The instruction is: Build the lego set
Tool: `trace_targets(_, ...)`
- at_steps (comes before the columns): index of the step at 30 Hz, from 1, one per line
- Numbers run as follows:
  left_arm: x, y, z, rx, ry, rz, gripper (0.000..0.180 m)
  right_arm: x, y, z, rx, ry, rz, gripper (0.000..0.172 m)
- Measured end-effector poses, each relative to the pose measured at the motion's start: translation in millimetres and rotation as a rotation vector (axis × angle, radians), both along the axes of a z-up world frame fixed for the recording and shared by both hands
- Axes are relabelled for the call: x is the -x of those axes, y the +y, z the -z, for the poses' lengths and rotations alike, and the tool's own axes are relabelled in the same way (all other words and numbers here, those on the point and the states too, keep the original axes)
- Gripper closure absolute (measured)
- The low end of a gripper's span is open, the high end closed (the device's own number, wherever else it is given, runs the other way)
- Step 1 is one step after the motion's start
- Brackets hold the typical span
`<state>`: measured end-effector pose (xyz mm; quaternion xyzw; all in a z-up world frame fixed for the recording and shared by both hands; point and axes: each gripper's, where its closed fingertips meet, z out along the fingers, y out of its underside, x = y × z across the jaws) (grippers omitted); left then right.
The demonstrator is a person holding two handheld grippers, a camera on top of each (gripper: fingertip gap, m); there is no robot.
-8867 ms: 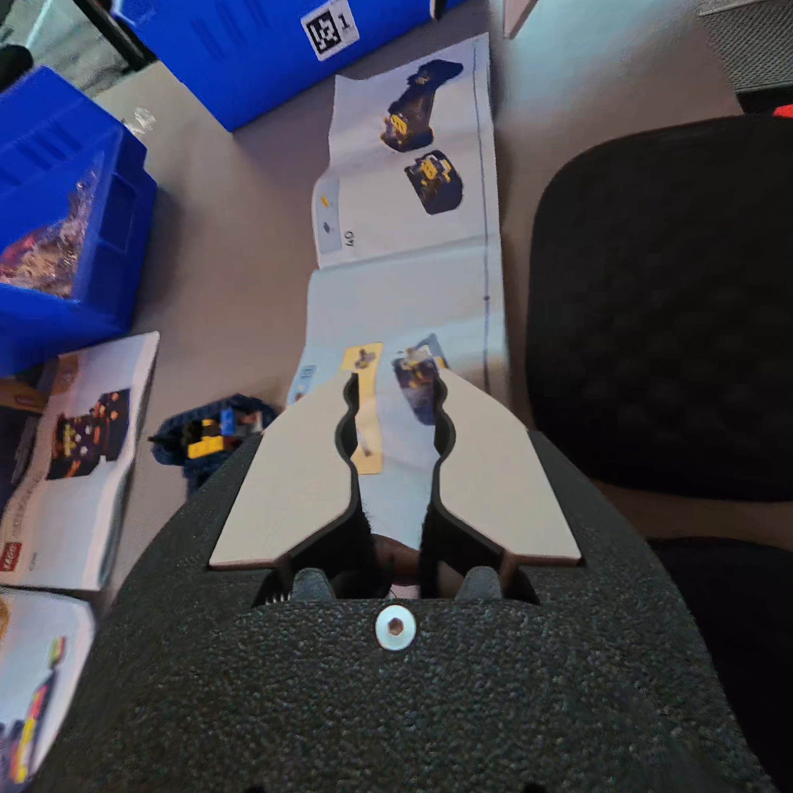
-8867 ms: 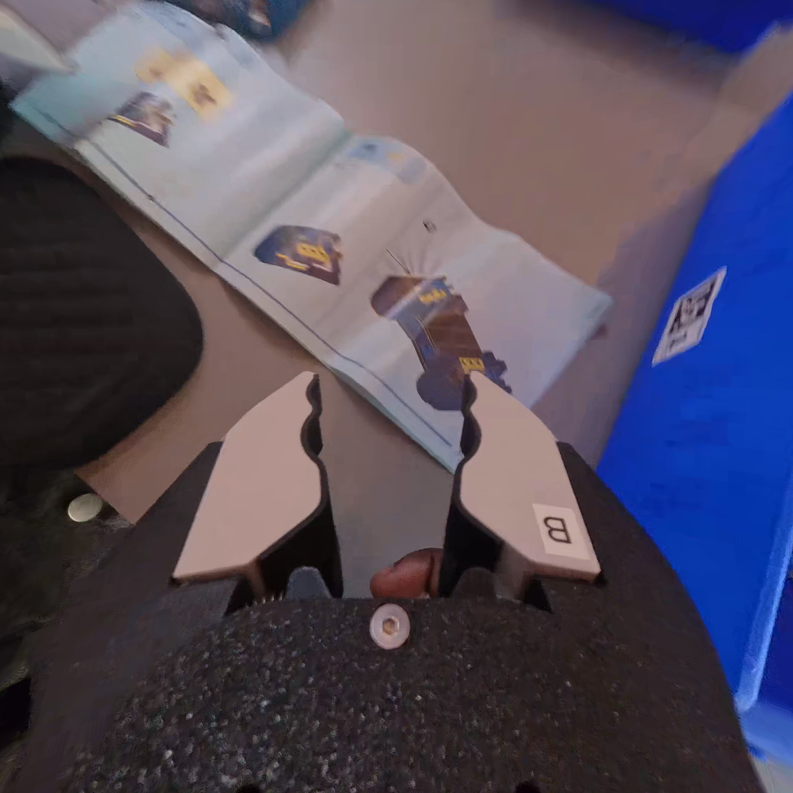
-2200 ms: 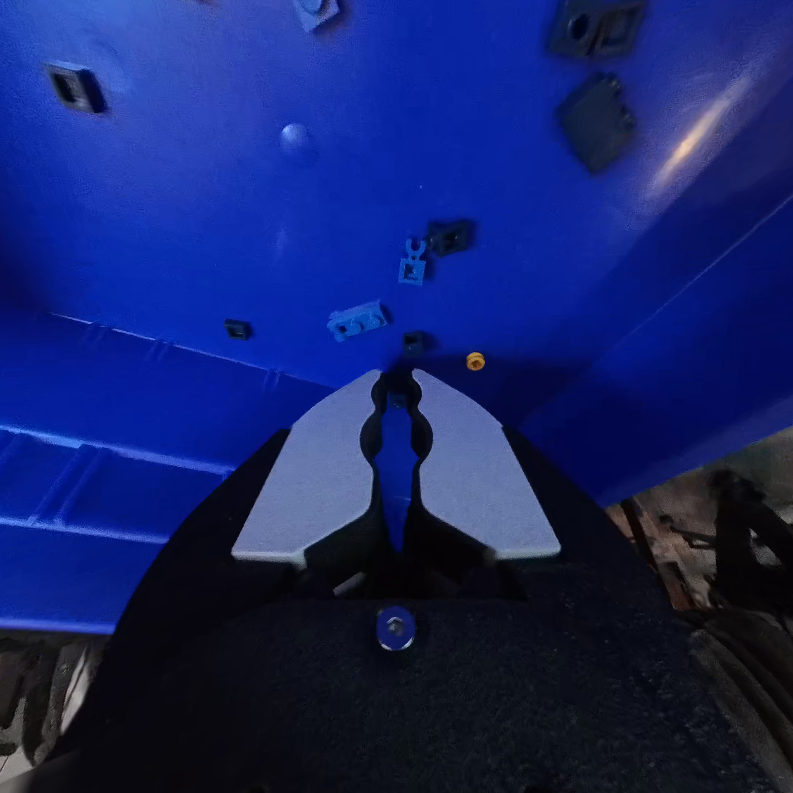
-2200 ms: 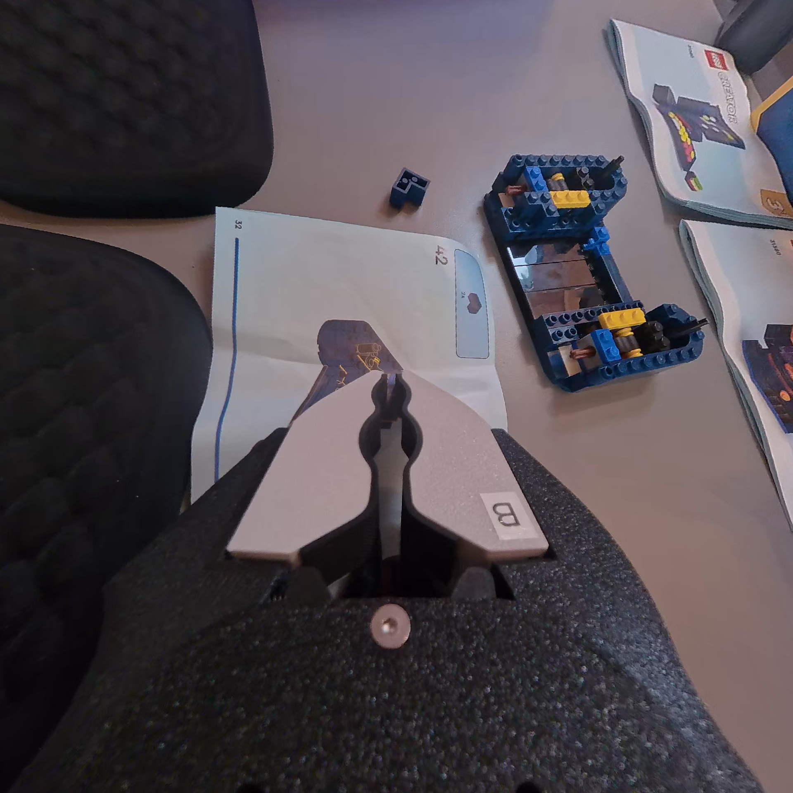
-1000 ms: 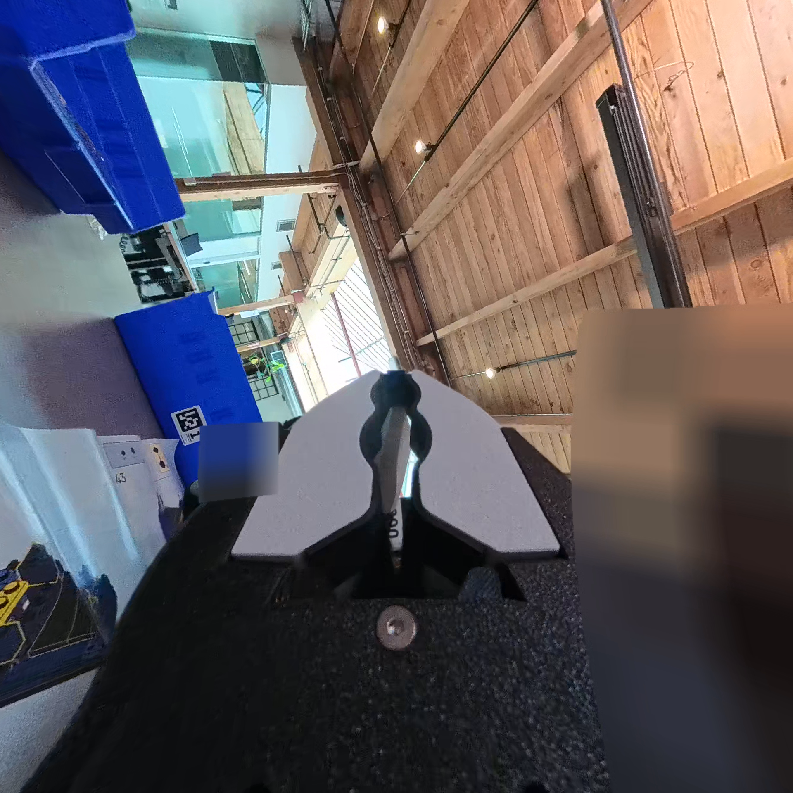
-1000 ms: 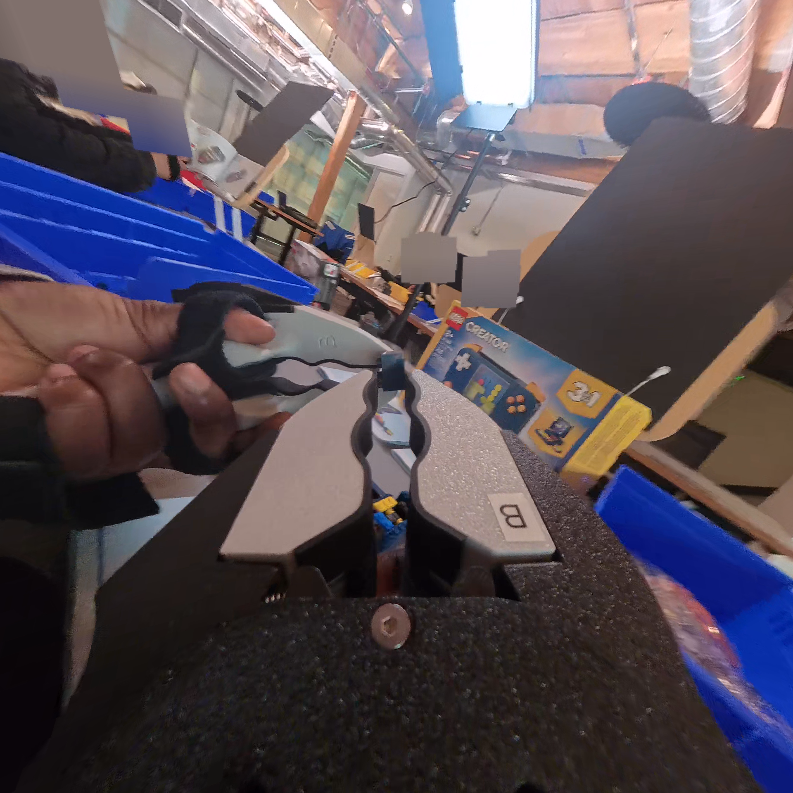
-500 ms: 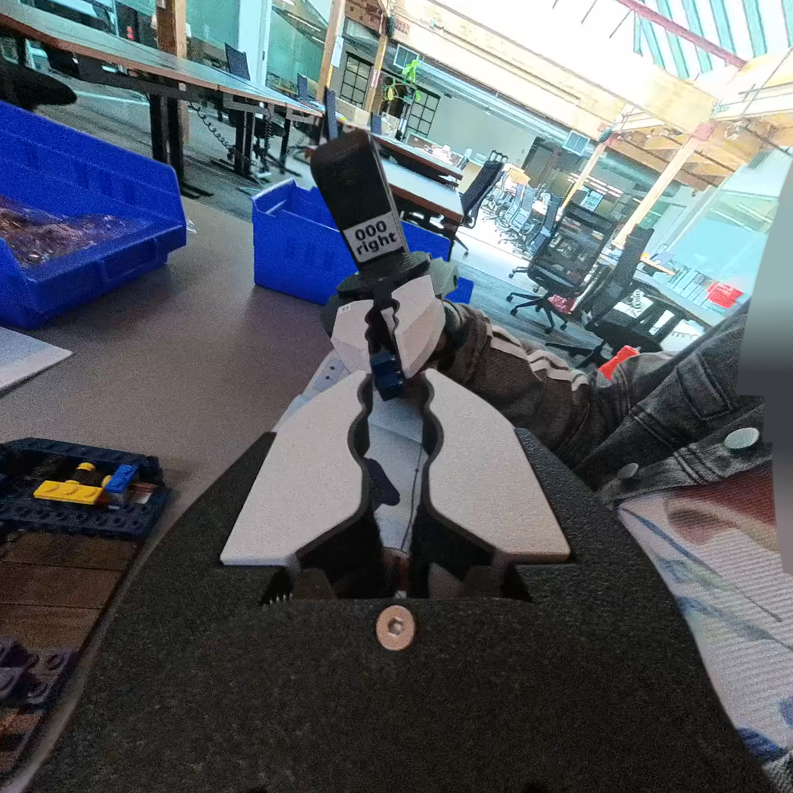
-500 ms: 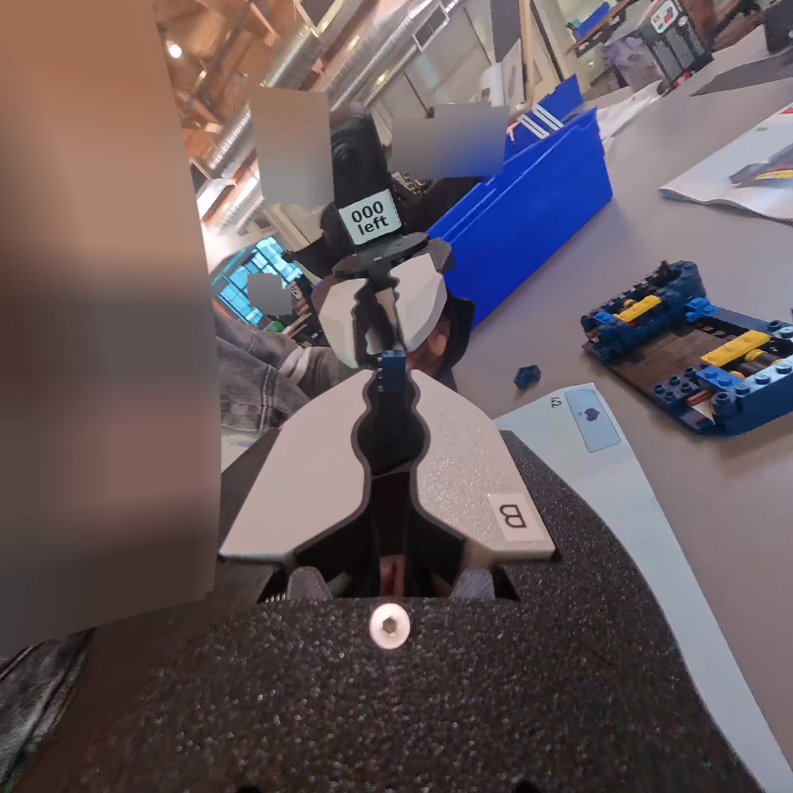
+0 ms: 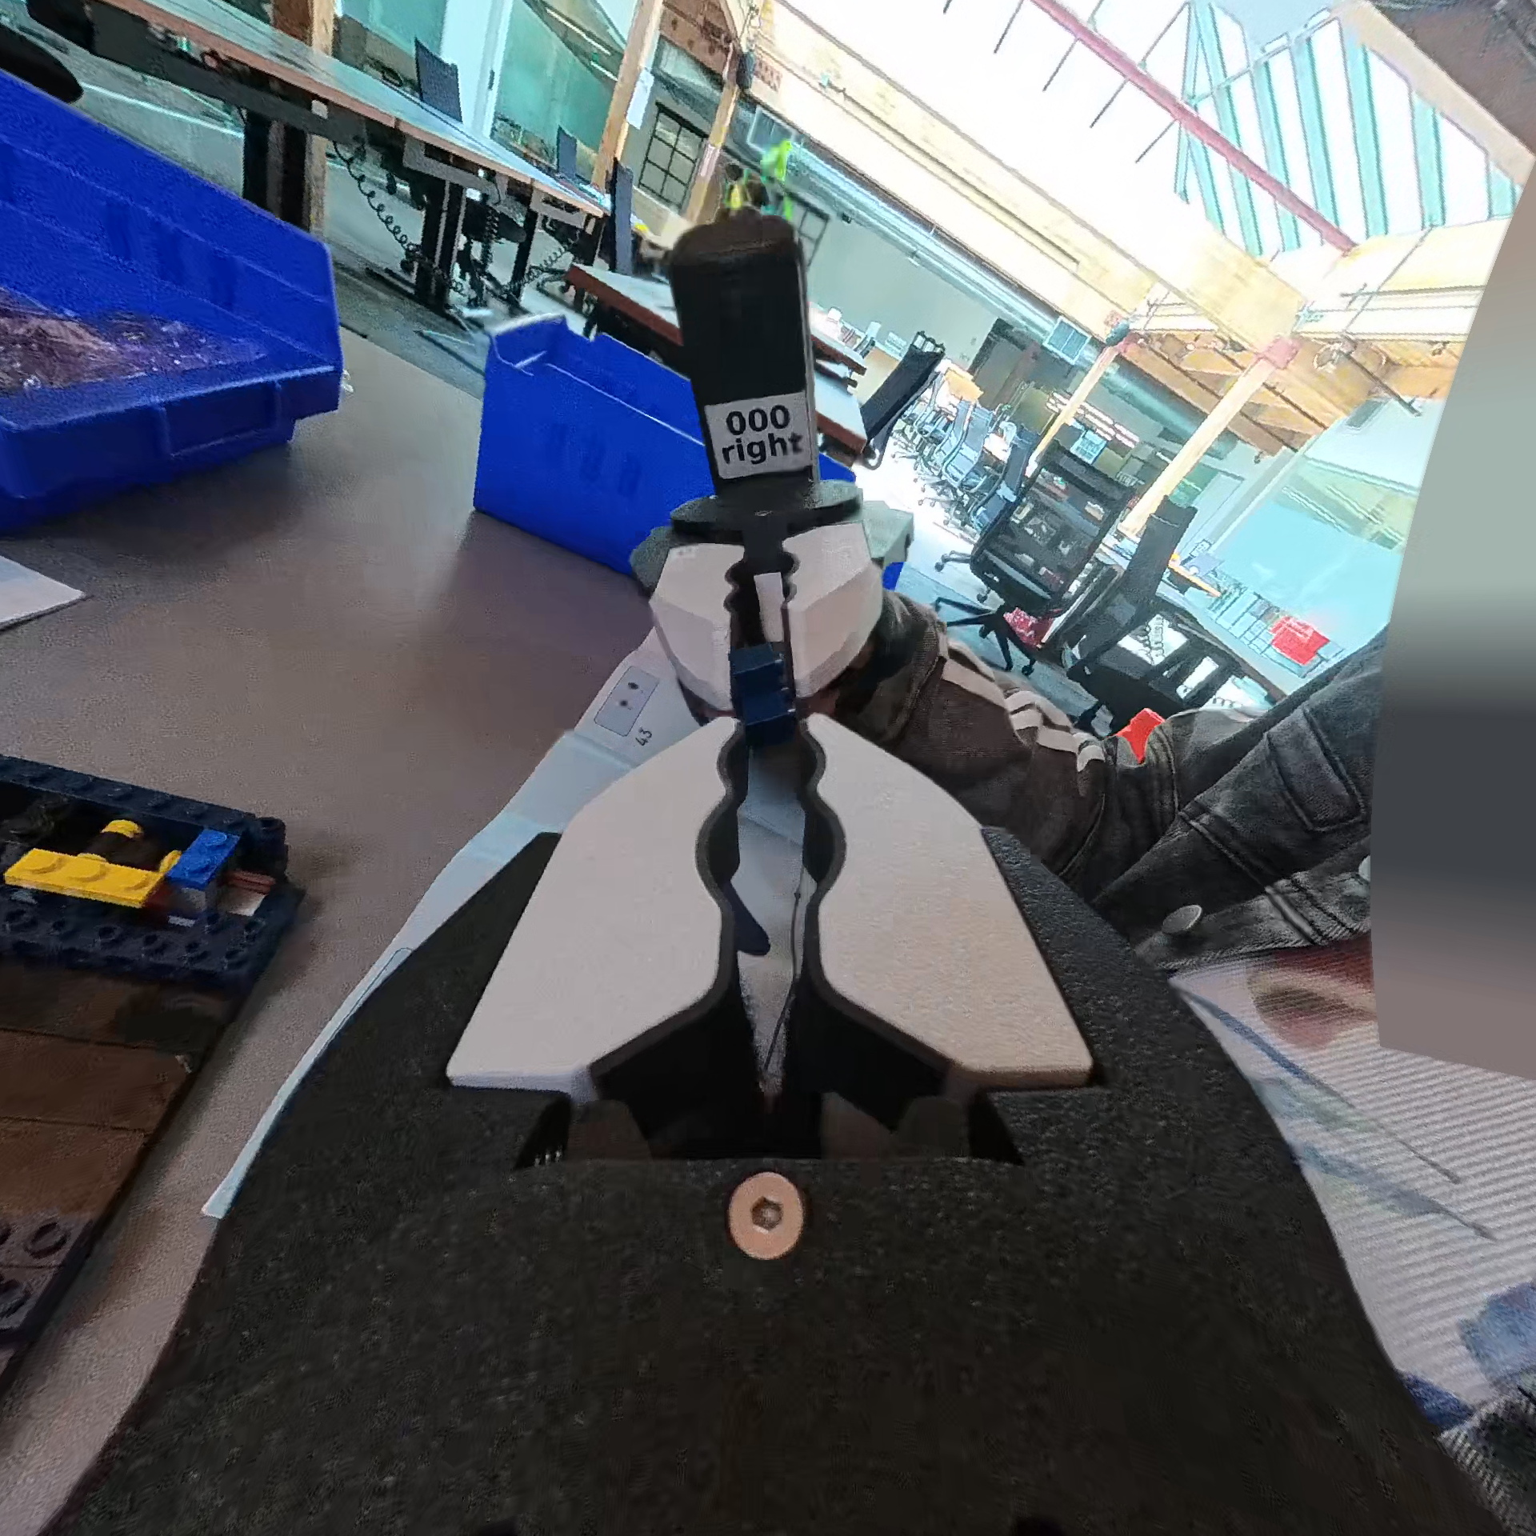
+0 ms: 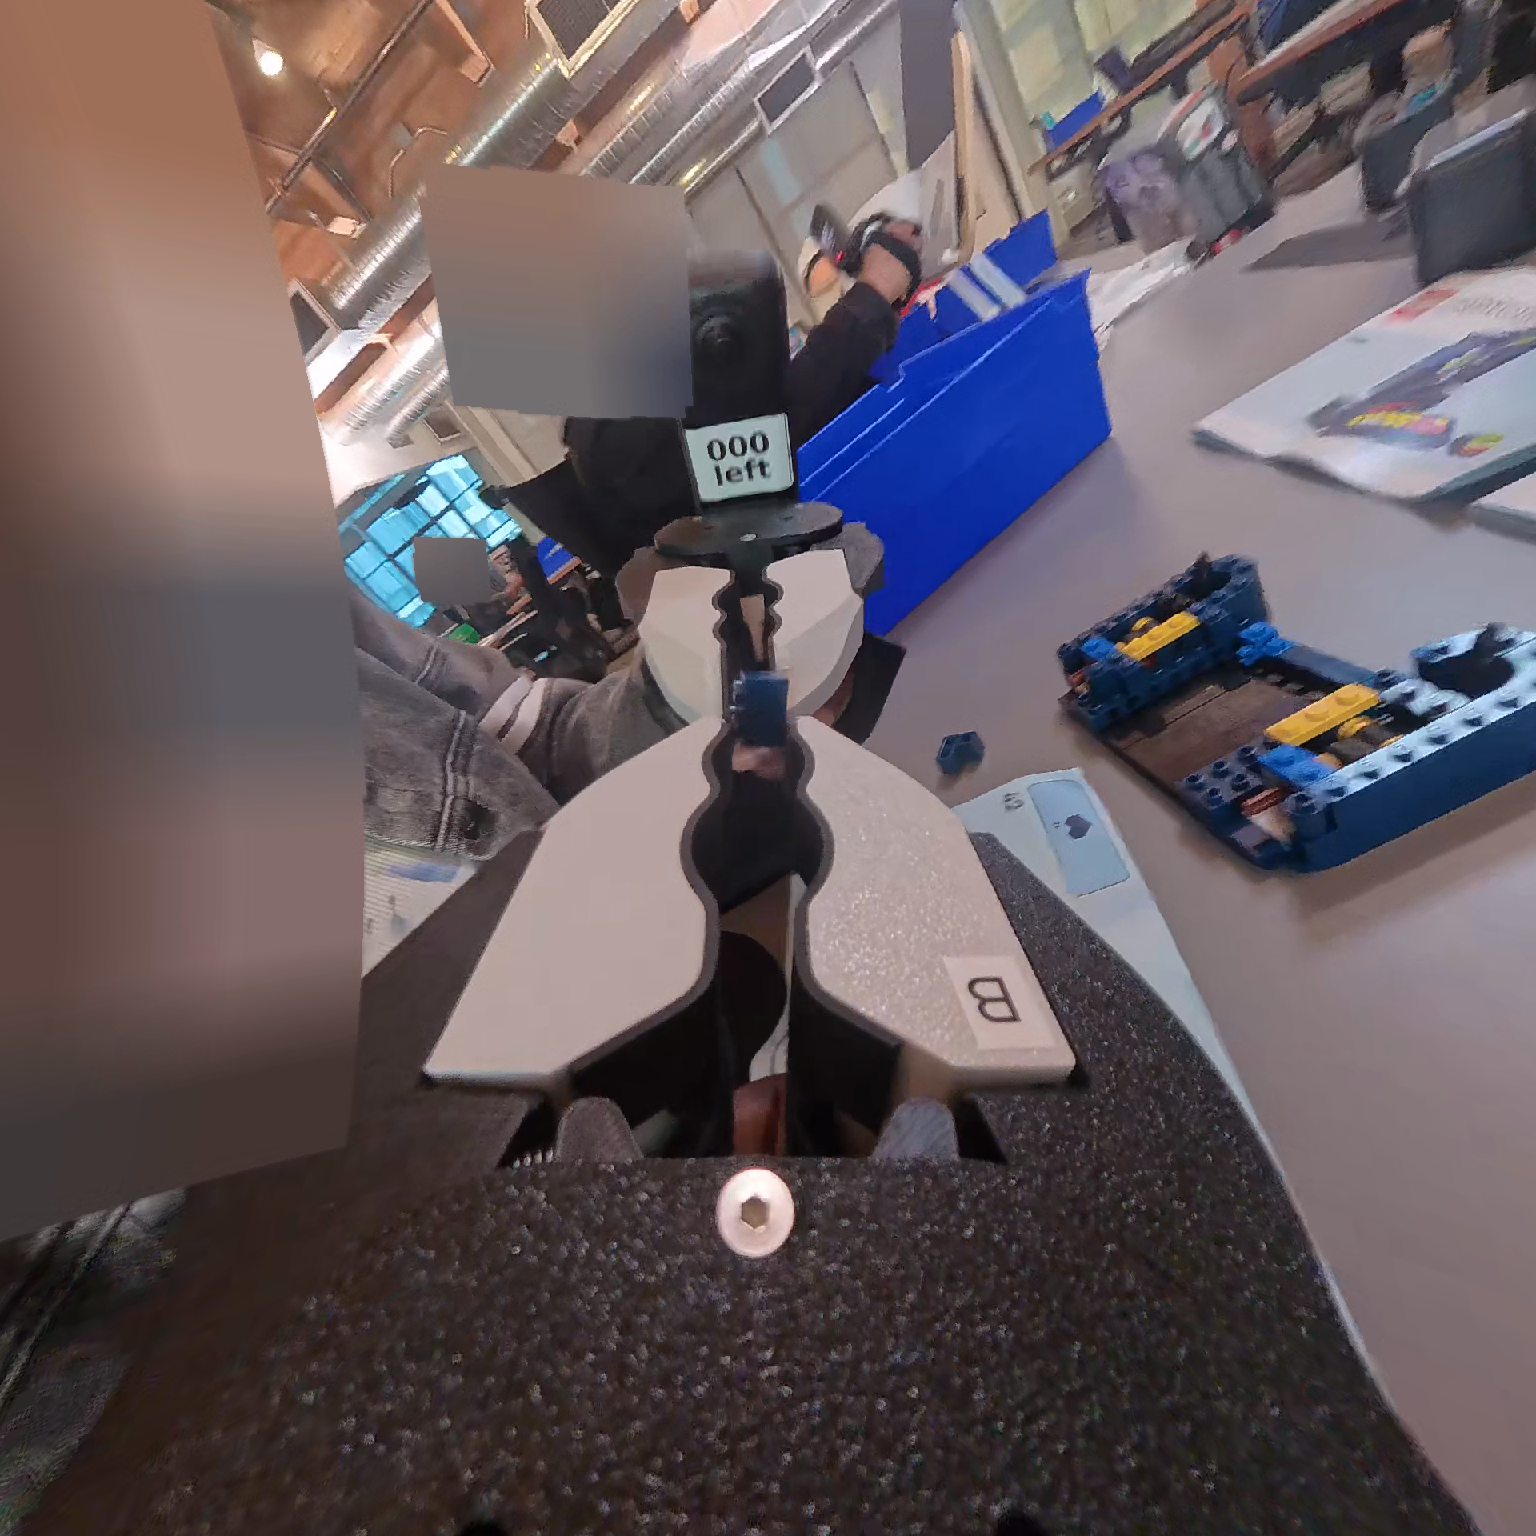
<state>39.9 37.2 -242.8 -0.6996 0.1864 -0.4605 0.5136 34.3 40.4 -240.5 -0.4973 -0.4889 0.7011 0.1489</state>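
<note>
My two grippers face each other tip to tip above the grey table (image 9: 332, 632). A small dark blue brick (image 9: 763, 690) sits between them. My left gripper (image 9: 769, 727) is shut on its near end. My right gripper (image 9: 763, 665), seen ahead in the left wrist view, is shut on its far end. In the right wrist view the same brick (image 10: 760, 706) sits at my right gripper's (image 10: 758, 736) tips, with the left gripper (image 10: 752, 677) on it from beyond. A person's denim sleeves (image 9: 1164, 814) are behind.
A dark blue brick build with yellow and blue parts (image 10: 1288, 723) lies on the table, also in the left wrist view (image 9: 125, 906). A loose dark blue brick (image 10: 960, 750) lies beside an instruction sheet (image 10: 1072, 839). Blue bins (image 9: 166, 332) (image 9: 582, 449) stand farther back. A booklet (image 10: 1371, 399) lies far right. The grippers are tip to tip, or close to it.
Half a second ago my left jaws stood wider around the brick held by the right gripper; now they have closed on it. The right gripper's hold is unchanged.
</note>
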Motion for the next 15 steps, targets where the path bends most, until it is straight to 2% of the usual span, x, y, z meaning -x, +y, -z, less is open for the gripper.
trace_targets(2,12,5,-7,-0.002,-0.083,-0.040,0.171,-1,18,-12,-0.024,0.080,0.111,0.155)
trace_targets(5,38,11,-24,-0.023,-0.272,-0.111,0.171,-23,70,-54,0.025,0.341,0.421,0.149)
trace_targets(7,53,14,-33,-0.036,-0.388,-0.144,0.171,-59,111,-78,0.118,0.542,0.679,0.149)
trace_targets(10,61,14,-39,-0.049,-0.469,-0.153,0.171,-118,151,-88,0.217,0.743,0.984,0.150)
trace_targets(12,58,15,-36,-0.039,-0.454,-0.144,0.171,-134,158,-90,0.220,0.785,1.047,0.151)
trace_targets(15,51,14,-32,-0.035,-0.421,-0.121,0.171,-127,153,-91,0.165,0.760,1.033,0.150)
